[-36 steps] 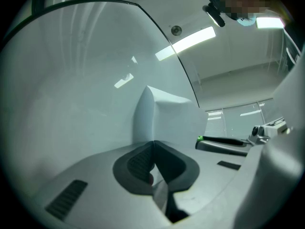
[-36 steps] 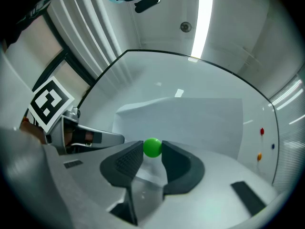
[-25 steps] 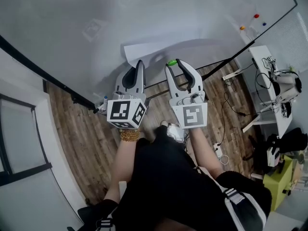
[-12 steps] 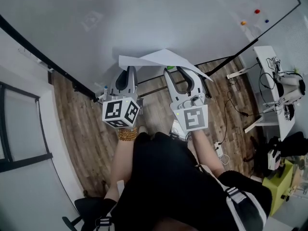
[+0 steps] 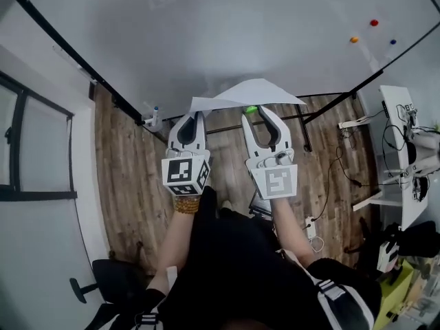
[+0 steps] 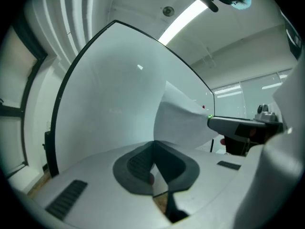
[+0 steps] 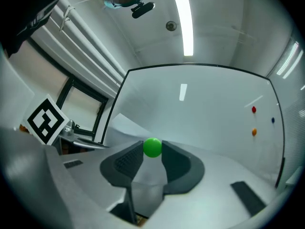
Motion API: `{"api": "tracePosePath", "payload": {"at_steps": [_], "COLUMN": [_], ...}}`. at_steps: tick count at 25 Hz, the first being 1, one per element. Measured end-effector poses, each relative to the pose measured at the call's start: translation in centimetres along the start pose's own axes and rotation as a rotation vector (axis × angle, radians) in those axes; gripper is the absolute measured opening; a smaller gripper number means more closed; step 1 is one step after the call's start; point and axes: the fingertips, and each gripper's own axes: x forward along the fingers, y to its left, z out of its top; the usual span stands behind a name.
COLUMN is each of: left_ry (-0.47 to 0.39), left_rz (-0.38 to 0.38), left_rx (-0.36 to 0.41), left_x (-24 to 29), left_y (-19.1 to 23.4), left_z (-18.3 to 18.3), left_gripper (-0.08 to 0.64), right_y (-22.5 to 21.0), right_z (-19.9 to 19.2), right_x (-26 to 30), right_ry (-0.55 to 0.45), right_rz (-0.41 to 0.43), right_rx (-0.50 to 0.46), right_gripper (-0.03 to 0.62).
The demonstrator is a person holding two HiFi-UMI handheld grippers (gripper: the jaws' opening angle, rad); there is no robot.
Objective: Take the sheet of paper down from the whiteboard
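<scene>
A wide whiteboard [image 5: 227,33] fills the far side of the room, above a wooden floor [image 5: 130,177]. The sheet of paper [image 5: 249,93] is off the board and in the air just in front of it, bowed upward into a peak over the tips of both my claws. My left claw [image 6: 153,146] has its jaws brought together on the left edge of the sheet, which rises from between the pads and curves away to the right. My right claw [image 7: 152,152] stands just beside it, under the right part of the sheet, and its jaws are set fairly wide, pressed on a green magnet [image 7: 152,147] held between the pad tips. The sheet lies close behind that magnet; I cannot tell whether the right jaws also pinch it. Far to the right on the board sit a red magnet [image 5: 374,23], an orange magnet [image 5: 354,39] and a blue magnet [image 5: 392,41]. A white desk [image 5: 399,122] with cables stands at the right edge.
</scene>
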Motion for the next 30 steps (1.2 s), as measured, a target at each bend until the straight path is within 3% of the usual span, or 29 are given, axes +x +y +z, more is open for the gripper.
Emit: {"api": "tracePosePath", "payload": {"at_steps": [10, 17, 19, 30], "left_ry": [0.113, 0.066, 0.055, 0.018], "left_rz": [0.013, -0.026, -0.05, -0.087], "left_rx": [-0.024, 0.178, 0.204, 0.158], "left_x": [-3.7, -4.3, -4.9, -8.8], "left_y": [-1.4, -1.9, -1.6, 1.9], "left_z": [-3.6, -0.5, 0.6, 2.6], "left_gripper": [0.008, 0.009, 0.009, 0.009], "right_y": [1.1, 2.7, 3.7, 9.2], "right_z": [0.5, 0.9, 1.2, 1.5], "right_x": [-4.0, -3.7, -3.2, -2.4], "right_ry": [-0.009, 0.015, 0.016, 0.045], "right_rz": [0.007, -0.016, -0.022, -0.032], "right_rx": [0.011, -0.045, -0.05, -0.048], "right_gripper": [0.12, 0.12, 0.12, 0.118]}}
